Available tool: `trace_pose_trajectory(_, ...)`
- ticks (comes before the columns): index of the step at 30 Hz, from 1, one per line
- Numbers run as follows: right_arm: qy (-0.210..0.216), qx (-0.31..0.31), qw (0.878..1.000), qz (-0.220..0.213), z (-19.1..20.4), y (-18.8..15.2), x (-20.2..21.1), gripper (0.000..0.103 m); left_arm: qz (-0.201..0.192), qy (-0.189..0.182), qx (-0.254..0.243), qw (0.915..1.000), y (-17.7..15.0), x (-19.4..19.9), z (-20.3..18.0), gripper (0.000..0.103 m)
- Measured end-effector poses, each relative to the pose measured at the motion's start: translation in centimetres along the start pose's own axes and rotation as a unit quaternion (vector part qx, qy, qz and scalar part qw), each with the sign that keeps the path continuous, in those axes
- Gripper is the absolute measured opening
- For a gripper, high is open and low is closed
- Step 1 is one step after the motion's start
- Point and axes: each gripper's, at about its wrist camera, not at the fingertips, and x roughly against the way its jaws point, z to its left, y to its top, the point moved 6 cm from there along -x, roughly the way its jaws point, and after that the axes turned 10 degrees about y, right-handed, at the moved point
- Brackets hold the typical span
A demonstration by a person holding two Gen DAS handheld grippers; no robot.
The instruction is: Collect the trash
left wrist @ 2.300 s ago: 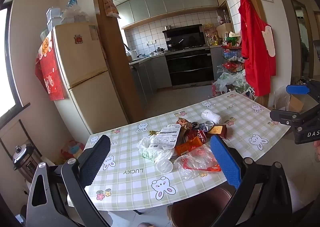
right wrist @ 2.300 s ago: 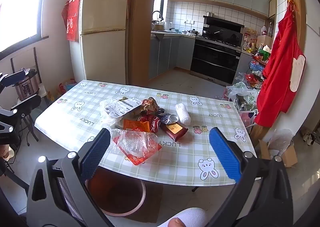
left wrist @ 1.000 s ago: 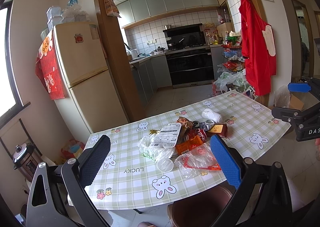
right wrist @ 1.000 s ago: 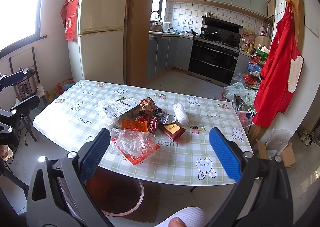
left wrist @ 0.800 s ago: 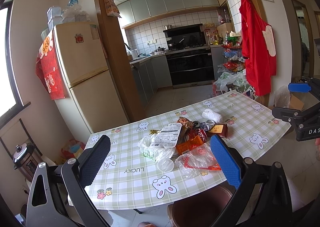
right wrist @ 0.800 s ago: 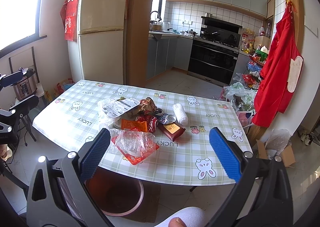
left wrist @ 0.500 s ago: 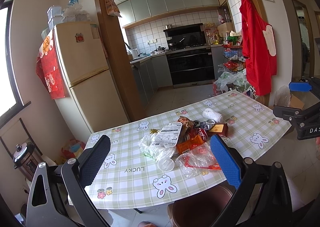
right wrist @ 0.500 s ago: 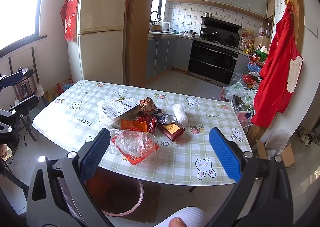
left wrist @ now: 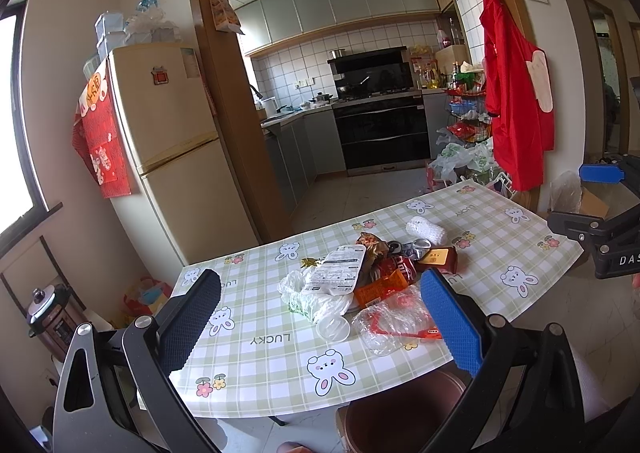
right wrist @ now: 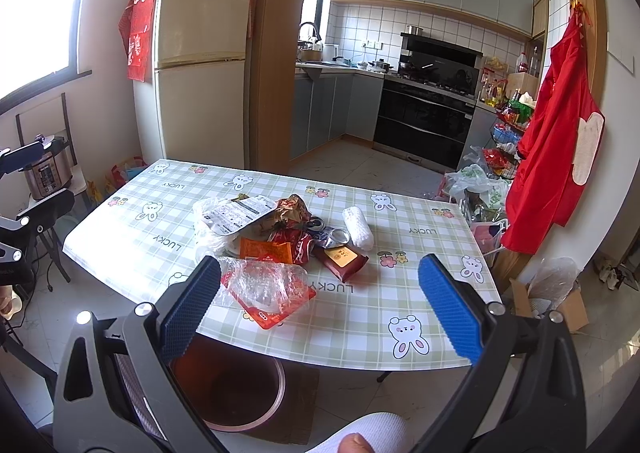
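Only the left view shows a clear cup [left wrist: 333,329] near the trash pile [right wrist: 280,241] mid-table [right wrist: 420,293], bin [right wrist: 232,385] under its near edge, both grippers [left wrist: 320,317] [right wrist: 320,309] wide open, empty.

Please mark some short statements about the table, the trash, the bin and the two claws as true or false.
1. Both claws are open and hold nothing. True: left claw, right claw.
2. The trash pile lies on the table. True.
3. The brown bin stands on the table. False: it is on the floor by the near edge.
4. The white roll is inside the bin. False: it lies on the table beside the pile.
5. A red apron hangs on the wall. True.
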Motion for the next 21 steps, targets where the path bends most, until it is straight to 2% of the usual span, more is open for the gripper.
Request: trace_pose_trajectory(21, -0.001, 0.002, 1.0, -0.001, -0.79, 0.46, 0.99, 0.097, -0.002, 0.002, 0.0, 1.0, 0.62, 0.08, 0.36, 0.098)
